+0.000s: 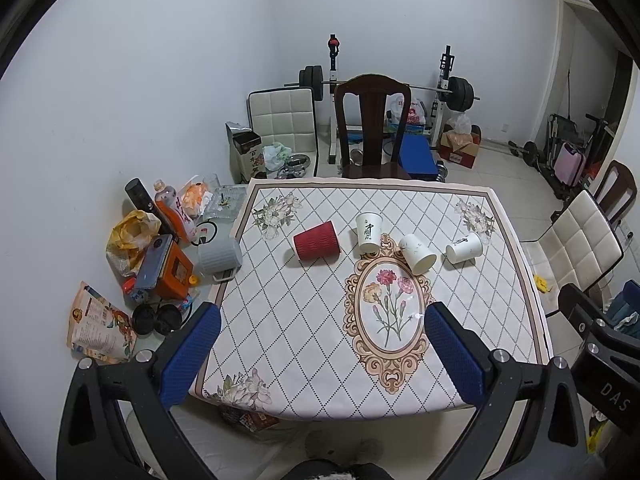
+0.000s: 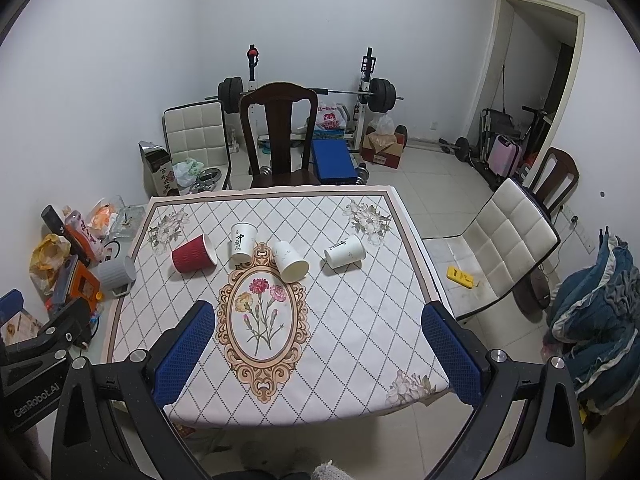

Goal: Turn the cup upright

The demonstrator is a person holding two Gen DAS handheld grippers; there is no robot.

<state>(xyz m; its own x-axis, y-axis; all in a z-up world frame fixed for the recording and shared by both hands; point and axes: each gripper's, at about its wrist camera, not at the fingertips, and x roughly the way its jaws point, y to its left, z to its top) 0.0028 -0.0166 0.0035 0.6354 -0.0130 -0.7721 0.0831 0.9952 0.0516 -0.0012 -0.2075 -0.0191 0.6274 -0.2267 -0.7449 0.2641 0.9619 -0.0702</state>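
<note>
Nearest the lens, the left gripper [image 1: 322, 344] hangs above the near edge of the worktop [image 1: 280, 320] with its blue-padded fingers spread wide and nothing between them; the right gripper [image 2: 316, 344] is just as wide and just as empty, its fingers cut off by the bottom of the frame. Across the middle of the worktop runs a row of four cups. The red ribbed cup [image 1: 316, 241] lies on its side at the left; beside it the white cup with black brushwork [image 1: 369, 232] stands upright. The plain white cup [image 1: 418, 254] and the far-right white cup [image 1: 464, 248] both lie tipped over. Beyond, a dark wooden chair [image 1: 374, 128] partly hides the barbell rack [image 1: 444, 92].
</note>
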